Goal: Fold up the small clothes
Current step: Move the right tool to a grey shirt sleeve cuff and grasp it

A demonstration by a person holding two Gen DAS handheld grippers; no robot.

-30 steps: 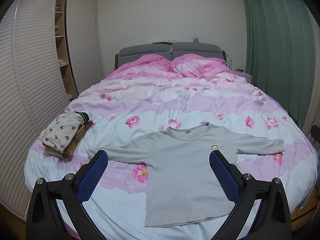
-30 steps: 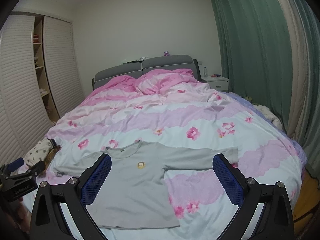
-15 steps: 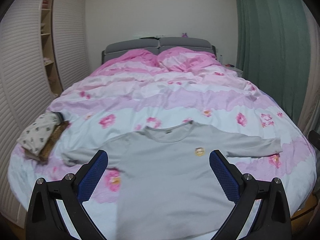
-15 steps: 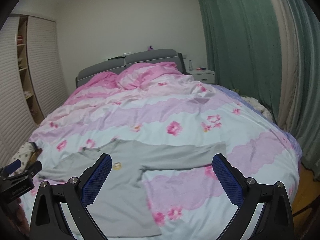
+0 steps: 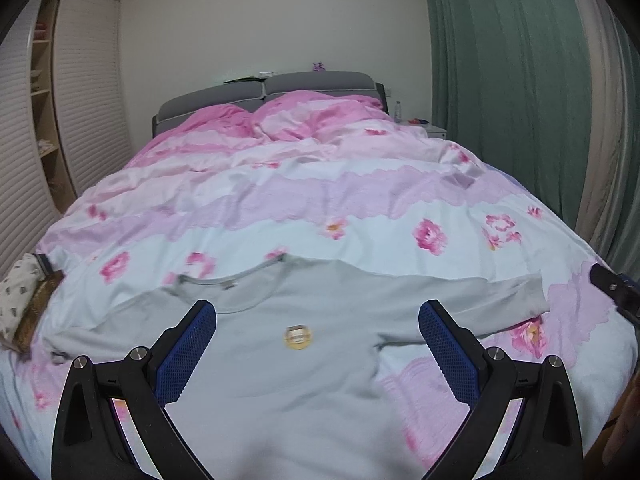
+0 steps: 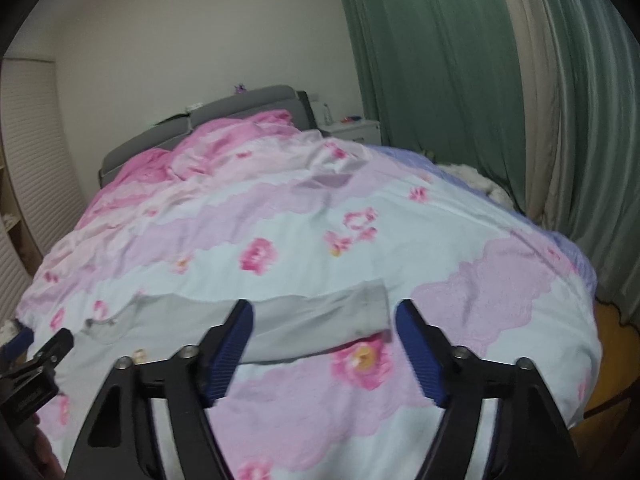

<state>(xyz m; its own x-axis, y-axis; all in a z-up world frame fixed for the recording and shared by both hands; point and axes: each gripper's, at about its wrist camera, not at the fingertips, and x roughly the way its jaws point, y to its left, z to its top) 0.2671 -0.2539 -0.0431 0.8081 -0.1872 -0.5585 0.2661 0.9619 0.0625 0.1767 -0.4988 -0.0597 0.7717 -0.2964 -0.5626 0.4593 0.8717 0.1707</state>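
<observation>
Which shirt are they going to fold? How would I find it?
Look at the big bed with the pink flowered quilt. Near its foot end lies the grey long-sleeved shirt, flat, sleeves stretched out sideways. It is the only plain grey thing there, and it has a small round yellow badge on the chest.

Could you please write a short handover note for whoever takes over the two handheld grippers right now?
Left gripper: open, empty, over the chest of the grey long-sleeved shirt.
Right gripper: jaws closing, nothing pinched yet, aimed at the shirt's sleeve near its cuff.
The shirt lies flat, face up, sleeves spread, on the pink floral duvet. A wicker basket of folded patterned clothes sits at the bed's left edge.
Done: shirt laid out. Left: every fold; probably this sleeve first.
</observation>
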